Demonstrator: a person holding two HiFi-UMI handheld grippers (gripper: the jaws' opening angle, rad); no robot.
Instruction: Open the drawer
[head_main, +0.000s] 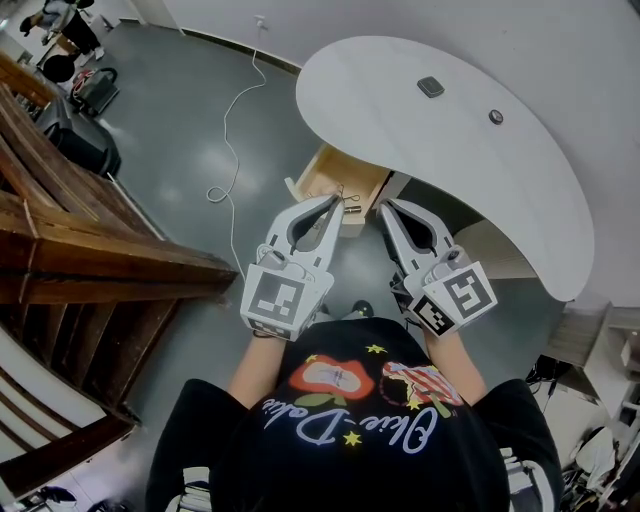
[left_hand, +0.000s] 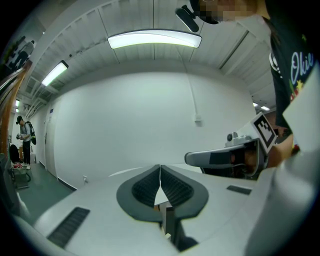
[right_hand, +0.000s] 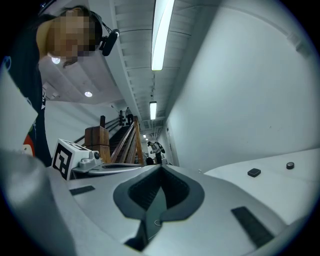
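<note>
Closest to you, below your black printed shirt (head_main: 350, 420), your two hands hold the tools side by side, both pointing away from you toward the table.

Your left tool (head_main: 337, 198) has its jaws brought together. In the left gripper view (left_hand: 160, 167) the tips meet, with only a narrow gap lower down between the ribbed pads. Nothing can be seen gripped there. Your right tool (head_main: 384, 207) sits just beside it, a little to the right. The right gripper view (right_hand: 160, 167) shows its tips meeting as well, with nothing caught between them.

Just past the left tool's tips is the drawer (head_main: 335, 172). It is pulled out from under the near edge of the table (head_main: 420, 150), and its pale wooden inside is open to view. The left tool's tips are at the drawer's front edge. Whether they touch it cannot be told.

The table is white and rounded. Well back on its top lie a dark square piece (head_main: 430, 87) and a small round piece (head_main: 495, 117), set apart from each other.

To the left, a white cable (head_main: 235, 130) trails over the grey floor (head_main: 180, 110). A dark wooden staircase (head_main: 70, 230) fills the left side.
</note>
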